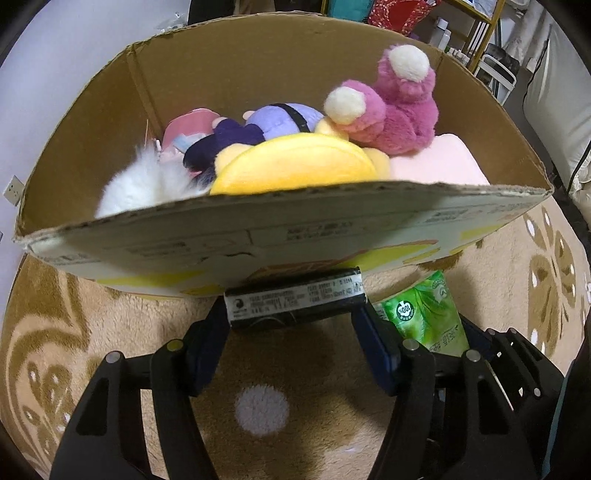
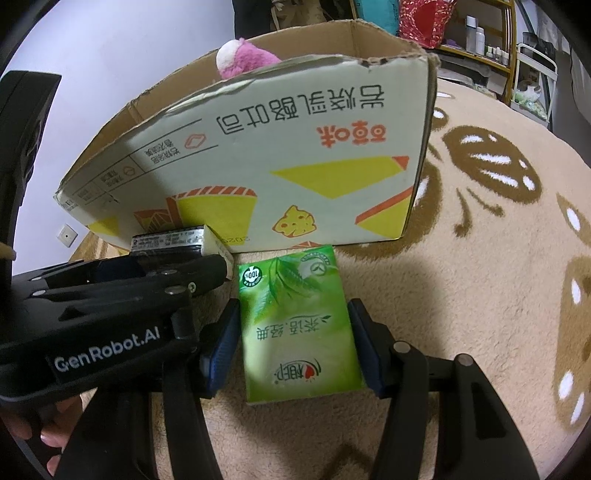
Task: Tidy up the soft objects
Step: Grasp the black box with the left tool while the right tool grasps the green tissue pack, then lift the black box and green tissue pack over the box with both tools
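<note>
My left gripper point(image 1: 293, 314) is shut on a black tissue pack point(image 1: 295, 297), held just in front of the cardboard box point(image 1: 258, 236). The box holds several plush toys: a pink bear point(image 1: 399, 107), a yellow plush point(image 1: 295, 166), a purple one point(image 1: 284, 118) and a white furry one point(image 1: 144, 184). My right gripper point(image 2: 293, 325) is shut on a green tissue pack point(image 2: 295, 325) that lies on the carpet before the box point(image 2: 258, 155). The left gripper point(image 2: 147, 280) with the black pack point(image 2: 166, 240) shows to its left.
A beige carpet with a brown pattern point(image 2: 480, 221) covers the floor. Shelves with bottles point(image 2: 487, 37) and a red bag point(image 2: 424, 18) stand behind the box. A white wall point(image 1: 55, 92) is at the left.
</note>
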Tool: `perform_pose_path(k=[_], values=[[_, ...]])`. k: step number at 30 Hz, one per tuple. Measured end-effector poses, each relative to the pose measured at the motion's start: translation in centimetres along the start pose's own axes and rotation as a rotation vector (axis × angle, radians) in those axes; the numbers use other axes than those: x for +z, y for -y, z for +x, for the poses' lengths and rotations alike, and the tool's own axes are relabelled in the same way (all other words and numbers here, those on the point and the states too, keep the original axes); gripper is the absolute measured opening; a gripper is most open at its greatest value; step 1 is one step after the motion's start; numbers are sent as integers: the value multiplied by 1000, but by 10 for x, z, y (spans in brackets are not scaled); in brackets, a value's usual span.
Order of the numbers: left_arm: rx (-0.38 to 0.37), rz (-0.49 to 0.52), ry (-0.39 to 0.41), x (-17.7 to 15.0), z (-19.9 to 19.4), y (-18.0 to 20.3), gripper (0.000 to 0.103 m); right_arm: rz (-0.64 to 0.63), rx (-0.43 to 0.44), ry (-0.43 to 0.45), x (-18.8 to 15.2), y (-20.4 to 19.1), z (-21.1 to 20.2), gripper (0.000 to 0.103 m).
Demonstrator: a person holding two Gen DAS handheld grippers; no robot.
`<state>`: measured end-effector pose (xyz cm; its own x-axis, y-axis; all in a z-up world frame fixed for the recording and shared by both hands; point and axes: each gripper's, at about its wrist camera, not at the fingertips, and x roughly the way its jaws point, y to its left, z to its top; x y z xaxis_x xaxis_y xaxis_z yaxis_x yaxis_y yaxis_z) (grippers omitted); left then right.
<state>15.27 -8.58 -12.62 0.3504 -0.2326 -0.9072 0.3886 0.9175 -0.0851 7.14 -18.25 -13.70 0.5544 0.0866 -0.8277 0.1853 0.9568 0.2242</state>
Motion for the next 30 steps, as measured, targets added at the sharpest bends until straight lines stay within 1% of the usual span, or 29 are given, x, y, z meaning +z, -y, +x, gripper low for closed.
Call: perform_pose_path(k=[2,9,17,30], values=[[2,1,2,-1,-1,-7,66,2,1,1,0,1,0,61],[27,13,8,-6,-8,-8,65,2,2,3,1,2,0,60],[55,4,10,-15,-18,-20,65,-11,-7,9,-1,0,-6,59],[93,5,38,-34,-49,-34,64,-35,-25,22,-4,-3,-19,58]])
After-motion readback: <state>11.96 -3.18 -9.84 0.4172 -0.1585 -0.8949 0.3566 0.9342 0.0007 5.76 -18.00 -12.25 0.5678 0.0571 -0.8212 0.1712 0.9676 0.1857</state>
